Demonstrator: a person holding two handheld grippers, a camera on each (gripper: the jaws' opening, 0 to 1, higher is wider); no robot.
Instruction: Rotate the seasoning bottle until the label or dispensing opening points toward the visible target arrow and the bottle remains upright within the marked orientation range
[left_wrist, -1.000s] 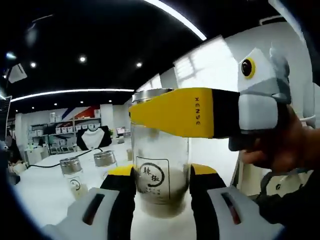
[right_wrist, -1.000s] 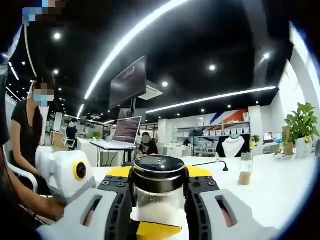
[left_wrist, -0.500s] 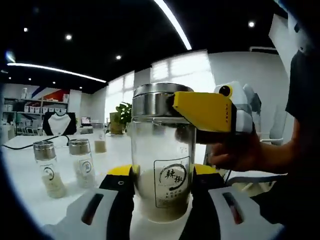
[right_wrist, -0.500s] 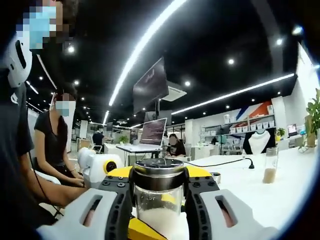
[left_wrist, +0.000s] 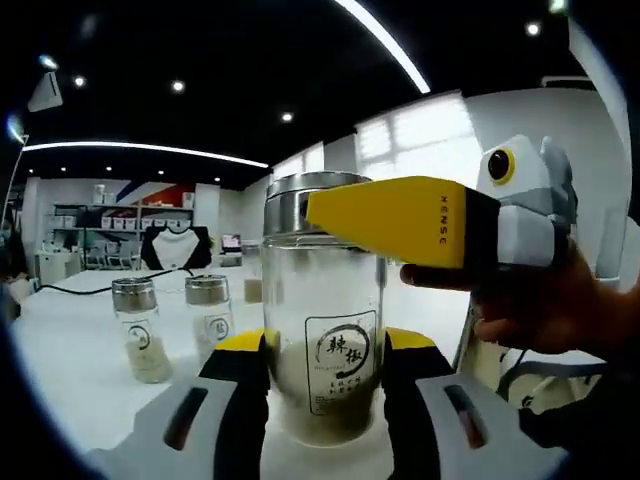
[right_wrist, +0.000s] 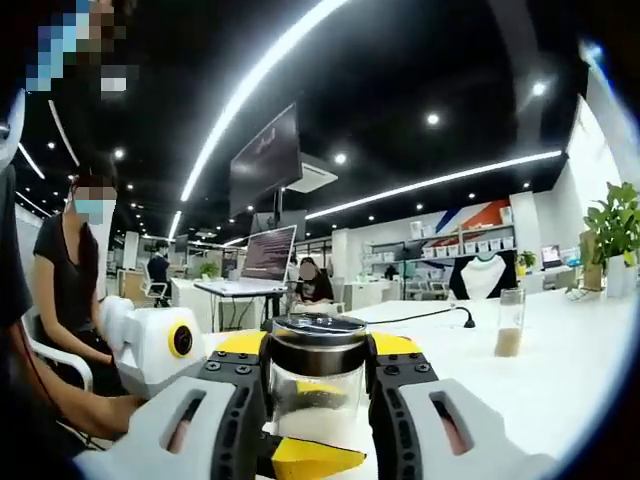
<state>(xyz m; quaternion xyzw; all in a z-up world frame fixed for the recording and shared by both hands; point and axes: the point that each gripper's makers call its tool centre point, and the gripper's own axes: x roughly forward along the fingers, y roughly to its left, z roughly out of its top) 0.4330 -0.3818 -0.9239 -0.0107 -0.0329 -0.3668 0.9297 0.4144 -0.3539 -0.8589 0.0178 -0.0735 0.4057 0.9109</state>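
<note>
The seasoning bottle (left_wrist: 322, 330) at frame centre was clear, glossy glass with a brushed metal cap and a printed label; the left hand-held gripper (left_wrist: 325, 385) at the bottom looked like smooth plastic, yellow, black and pale grey; the right hand-held gripper (left_wrist: 400, 220), entering from the right, had matt yellow plastic; the surface (left_wrist: 70, 370) was smooth white.
</note>
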